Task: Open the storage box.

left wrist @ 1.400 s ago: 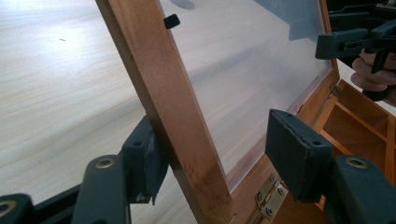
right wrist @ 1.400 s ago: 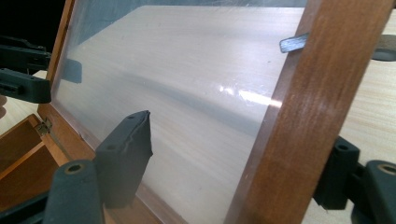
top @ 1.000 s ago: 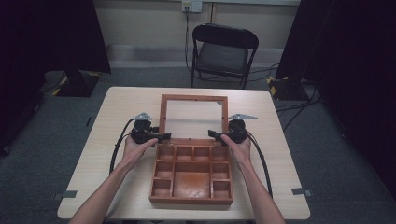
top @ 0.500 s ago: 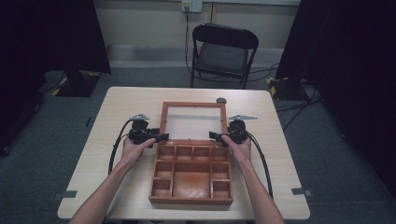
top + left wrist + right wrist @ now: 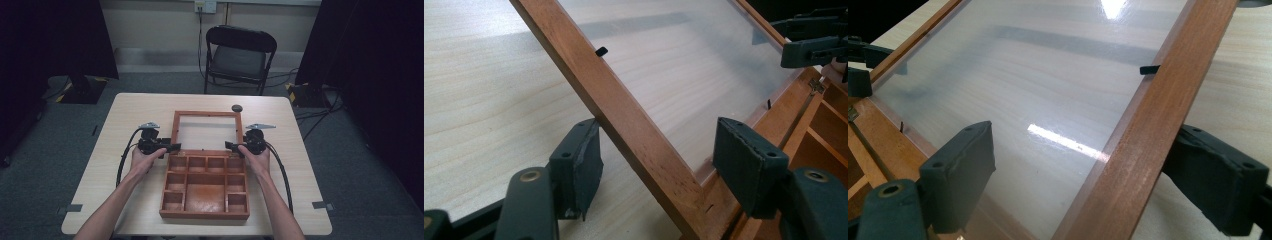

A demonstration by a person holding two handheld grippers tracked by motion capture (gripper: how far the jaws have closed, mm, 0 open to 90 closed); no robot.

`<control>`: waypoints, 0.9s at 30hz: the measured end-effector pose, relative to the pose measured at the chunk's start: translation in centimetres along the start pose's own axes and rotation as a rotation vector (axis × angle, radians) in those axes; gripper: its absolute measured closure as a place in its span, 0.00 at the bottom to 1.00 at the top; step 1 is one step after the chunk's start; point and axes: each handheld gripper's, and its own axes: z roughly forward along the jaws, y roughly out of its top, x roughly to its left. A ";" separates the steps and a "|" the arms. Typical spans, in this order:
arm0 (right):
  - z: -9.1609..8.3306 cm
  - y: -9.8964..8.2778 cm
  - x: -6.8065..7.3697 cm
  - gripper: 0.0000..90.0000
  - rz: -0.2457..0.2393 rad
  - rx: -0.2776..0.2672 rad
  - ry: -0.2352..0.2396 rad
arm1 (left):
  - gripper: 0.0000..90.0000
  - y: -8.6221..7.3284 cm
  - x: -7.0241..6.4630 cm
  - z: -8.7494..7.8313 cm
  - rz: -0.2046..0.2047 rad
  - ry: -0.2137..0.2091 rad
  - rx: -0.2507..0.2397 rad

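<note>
Two forearms enter from the near edge of the worktop (image 5: 100, 200). Box (image 5: 205, 185), wooden, open, sits at near centre: several small compartments around one large one, all empty as far as the high view shows.

Lid (image 5: 206, 131), a wood frame with a clear pane, is hinged at the box's far edge and laid back away from the person. From the high view it looks nearly flat on the worktop; whether it touches cannot be told.

Left hand-held gripper (image 5: 172, 147) is at the lid's left rail, close to the hinge corner. Right hand-held gripper (image 5: 231, 146) mirrors it at the right rail.

Left gripper view: jaws wide, straddling the left rail (image 5: 624, 120). The outer pad is touching or just beside the rail; the inner pad stands well apart, over the pane. Not clamped. A small black tab (image 5: 601, 51) sits on the rail's inner edge. The other gripper shows at upper right.

Right gripper view: same arrangement. Jaws wide astride the right rail (image 5: 1148, 125), inner jaw over the pane (image 5: 1023, 90), outer jaw beyond the wood. Worktop grain reads through the pane, with glare.

Farther off: a small dark round thing (image 5: 237, 108) on the worktop, just beyond the lid's far right corner. Beyond the worktop, a black folding chair (image 5: 239, 57) on the floor.
</note>
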 end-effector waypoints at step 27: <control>-0.4 -1.0 -1.4 0.18 0.079 0.008 0.007 | 0.37 0.1 -0.5 -0.9 0.047 0.029 0.007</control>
